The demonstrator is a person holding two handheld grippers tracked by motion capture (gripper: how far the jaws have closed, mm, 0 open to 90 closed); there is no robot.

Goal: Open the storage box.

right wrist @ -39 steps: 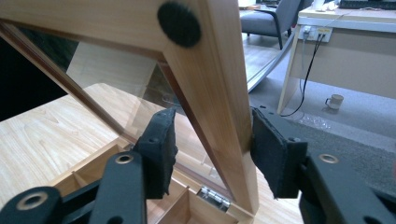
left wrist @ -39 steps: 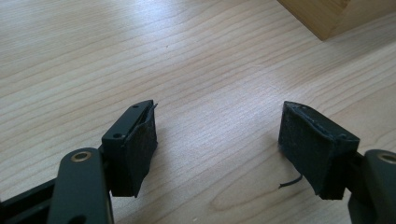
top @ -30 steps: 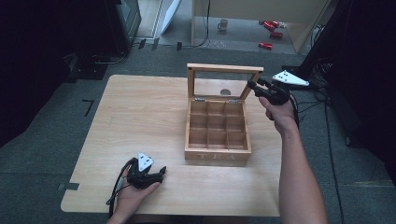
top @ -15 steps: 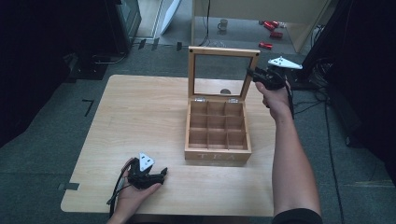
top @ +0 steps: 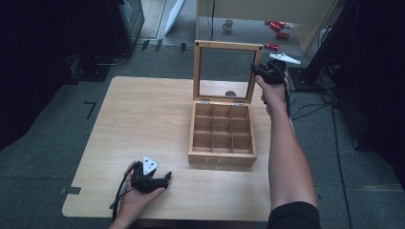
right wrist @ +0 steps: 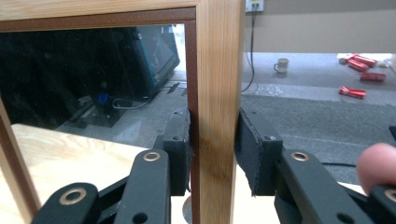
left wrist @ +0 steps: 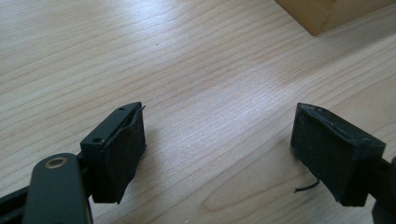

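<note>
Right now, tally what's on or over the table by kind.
Hinged wooden tea box with glass-paned lid: 1
Black two-jaw grippers: 2, left gripper, right gripper
Empty compartments in the box: 9
Total things: 3

Lab or studio: dark curtains [top: 43, 57], floor cables [top: 310, 102], lone wooden table [top: 138, 114].
</note>
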